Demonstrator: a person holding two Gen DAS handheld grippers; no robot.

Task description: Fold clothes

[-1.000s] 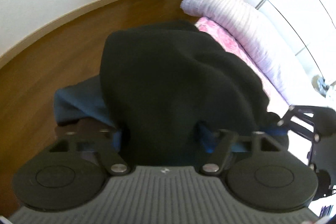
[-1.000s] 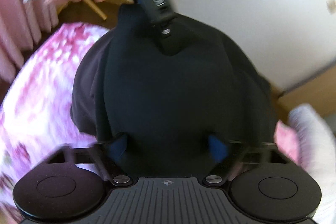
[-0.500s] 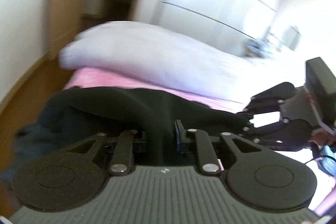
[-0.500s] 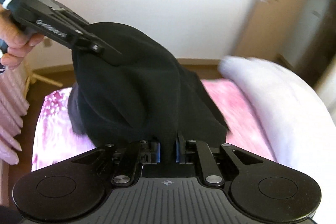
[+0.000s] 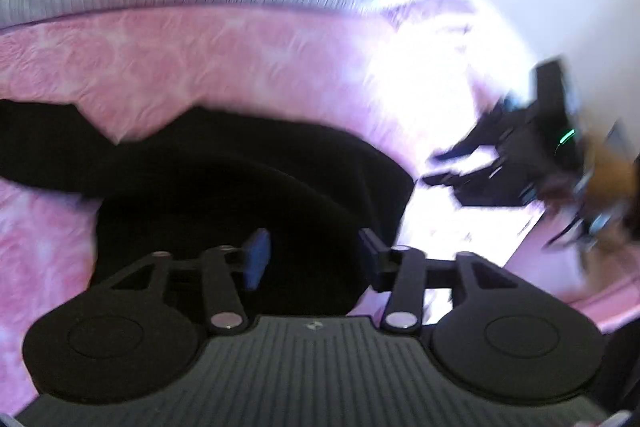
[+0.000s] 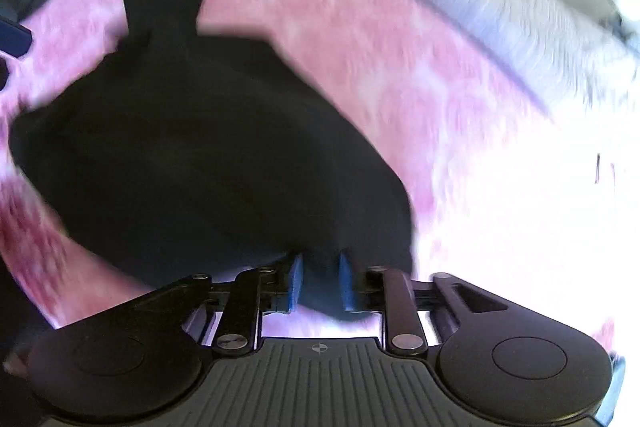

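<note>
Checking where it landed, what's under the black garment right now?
The black garment lies on the pink bedspread, which shows all around it. Whatever lies directly beneath it is covered.

Right claw (image 5: 516, 163) motion-blurred, perhaps open, black garment (image 5: 224, 187) cut off at left edge

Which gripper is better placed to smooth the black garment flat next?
Probably the left gripper: its jaws stand open over the black garment on the pink bedspread, free to move. The right gripper appears shut on cloth.
</note>
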